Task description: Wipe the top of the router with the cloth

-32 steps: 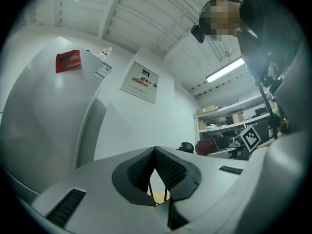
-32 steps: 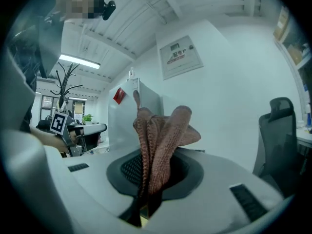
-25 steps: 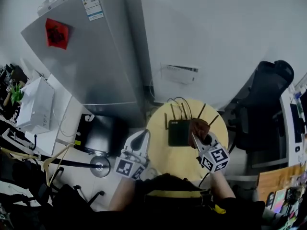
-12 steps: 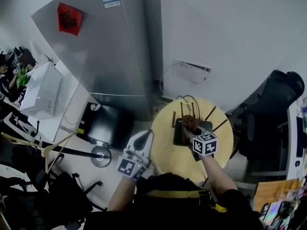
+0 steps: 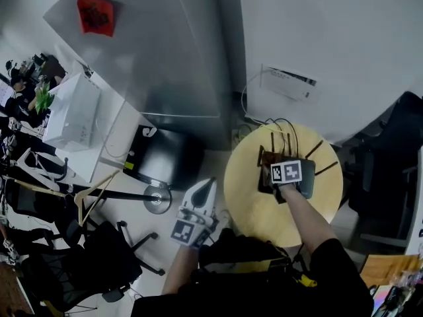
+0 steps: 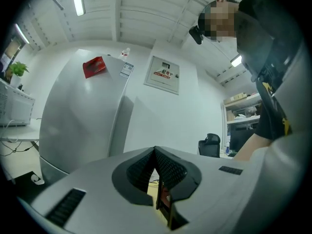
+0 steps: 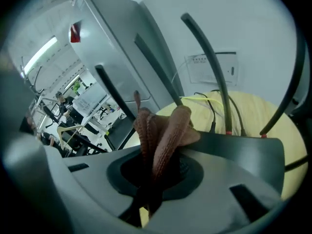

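Our right hand-held gripper, clamped on the bunched brown knitted cloth, has swept right to left across the flat black router on the round yellow tabletop, so wiping is underway. Our left hand-held gripper hangs closed and empty.

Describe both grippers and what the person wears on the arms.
The left gripper and right gripper share pale grey shells tapering to a point, with dark ribbed pads inside. Each carries a white cube printed with black square markers. The person wears a dark short-sleeved top with a yellow stripe.
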